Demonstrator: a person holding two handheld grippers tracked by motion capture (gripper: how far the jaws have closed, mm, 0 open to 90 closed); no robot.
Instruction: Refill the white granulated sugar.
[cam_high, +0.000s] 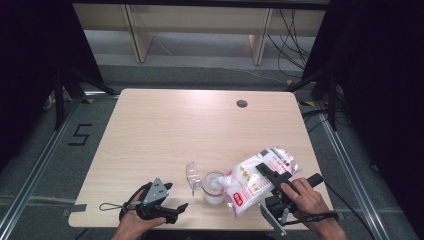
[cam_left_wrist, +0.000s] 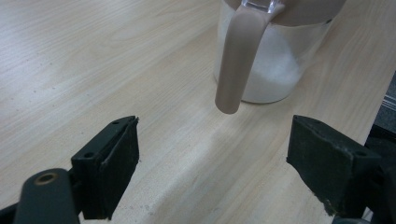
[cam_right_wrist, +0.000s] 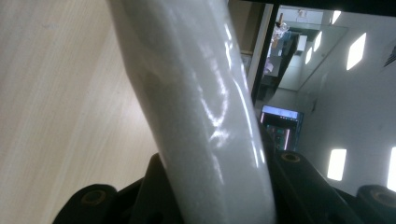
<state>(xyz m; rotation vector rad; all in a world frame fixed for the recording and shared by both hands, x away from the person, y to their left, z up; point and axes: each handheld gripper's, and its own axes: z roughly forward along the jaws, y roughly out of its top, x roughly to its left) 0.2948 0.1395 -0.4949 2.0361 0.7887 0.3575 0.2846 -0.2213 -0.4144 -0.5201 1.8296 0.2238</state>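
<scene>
A light wooden table (cam_high: 165, 130) stands on grey flooring (cam_high: 45, 150) (a black "5" (cam_high: 80, 134) marked beside it). Black curtains (cam_high: 375, 65) flank a pale wooden bench (cam_high: 200, 25) behind.

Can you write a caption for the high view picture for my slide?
Right gripper tips a clear printed plastic bag over an open clear jar.

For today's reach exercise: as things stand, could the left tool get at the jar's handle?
Probably yes. The left tool is open and points at the jar; bare table lies between it and the handle.
</scene>
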